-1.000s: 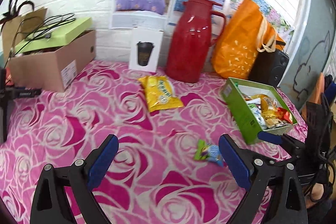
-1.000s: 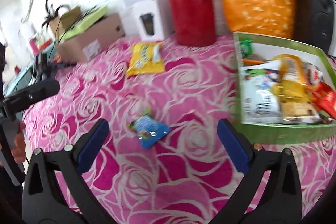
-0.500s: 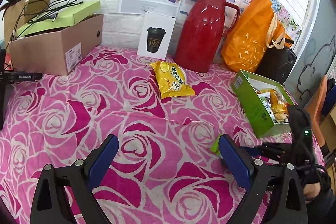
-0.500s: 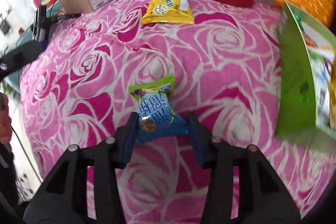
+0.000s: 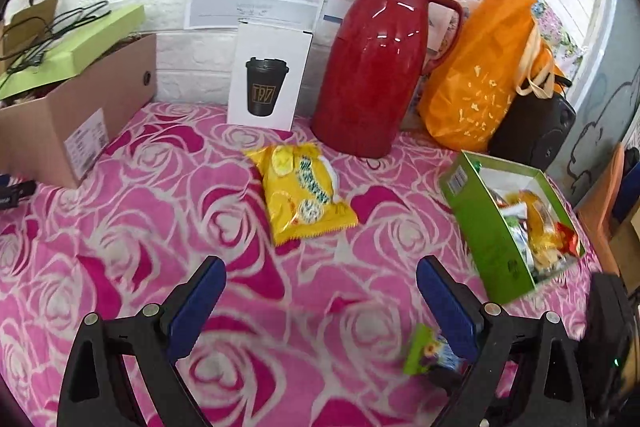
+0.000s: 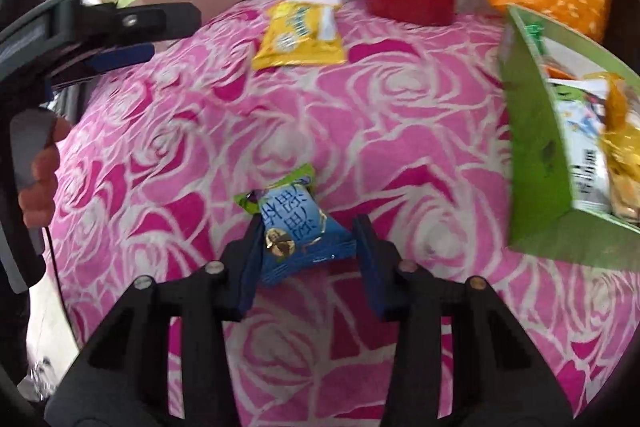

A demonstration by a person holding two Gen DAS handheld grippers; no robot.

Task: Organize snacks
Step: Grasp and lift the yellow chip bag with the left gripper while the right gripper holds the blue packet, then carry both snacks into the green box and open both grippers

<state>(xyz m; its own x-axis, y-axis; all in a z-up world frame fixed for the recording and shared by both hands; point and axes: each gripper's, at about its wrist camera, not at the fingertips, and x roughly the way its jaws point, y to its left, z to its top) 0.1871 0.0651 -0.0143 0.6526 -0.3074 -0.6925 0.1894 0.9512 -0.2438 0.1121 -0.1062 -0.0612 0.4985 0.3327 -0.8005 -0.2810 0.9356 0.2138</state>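
Between the fingers of the right gripper [image 6: 306,251], the small blue snack packet [image 6: 298,227] is pinched by its lower half, its green-edged top projecting forward above the rose-patterned cloth of the bench [image 6: 400,147]. Whether the packet is clear of the cloth cannot be told. For the step in hand, judged to be transfer into the green box [image 6: 536,155], the pinch should be kept firm and the packet raised above the near wall before release, since that wall stands tall and the box is already well filled. Open cloth lies between packet and box, so the path is unobstructed. The yellow snack bag [image 5: 302,193] lies flat near the red jug [image 5: 376,67], well apart from the box. The left gripper [image 5: 320,301] is held with fingers spread wide, empty, facing that bag. The bench's right edge lies just beyond the box.
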